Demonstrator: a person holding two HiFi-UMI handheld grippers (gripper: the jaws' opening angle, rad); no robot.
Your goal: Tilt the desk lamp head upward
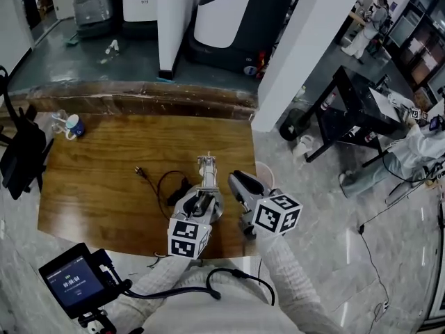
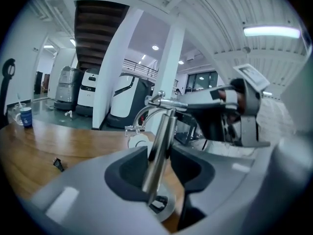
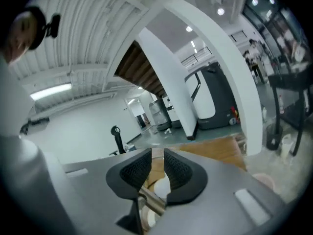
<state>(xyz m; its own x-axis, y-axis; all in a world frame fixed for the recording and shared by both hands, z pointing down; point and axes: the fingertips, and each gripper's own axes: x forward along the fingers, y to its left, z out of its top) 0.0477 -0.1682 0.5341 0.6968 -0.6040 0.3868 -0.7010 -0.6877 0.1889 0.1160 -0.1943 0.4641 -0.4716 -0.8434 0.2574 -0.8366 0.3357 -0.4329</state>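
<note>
The desk lamp (image 1: pixel 206 171) stands near the front right of the wooden table (image 1: pixel 104 186). Its round silver base (image 2: pixel 165 208) and slim metal stem (image 2: pixel 159 146) show in the left gripper view. My left gripper (image 1: pixel 201 206) is low at the base, and in the left gripper view it (image 2: pixel 159 166) is open wide, with the stem between the jaws and a gap on each side. My right gripper (image 1: pixel 236 181) reaches in from the right at the lamp's upper arm (image 2: pixel 178 103). In the right gripper view it (image 3: pixel 157 173) stands slightly open over a metal bar (image 3: pixel 149 202) and the white lamp head (image 3: pixel 161 187).
The lamp's black cable (image 1: pixel 163 184) loops left of the base. A blue mug (image 1: pixel 74 126) sits at the table's far left, beside a black chair (image 1: pixel 21 157). The table's right edge lies just past the lamp, near a white pillar (image 1: pixel 299 47). A screen device (image 1: pixel 73 282) hangs at the front left.
</note>
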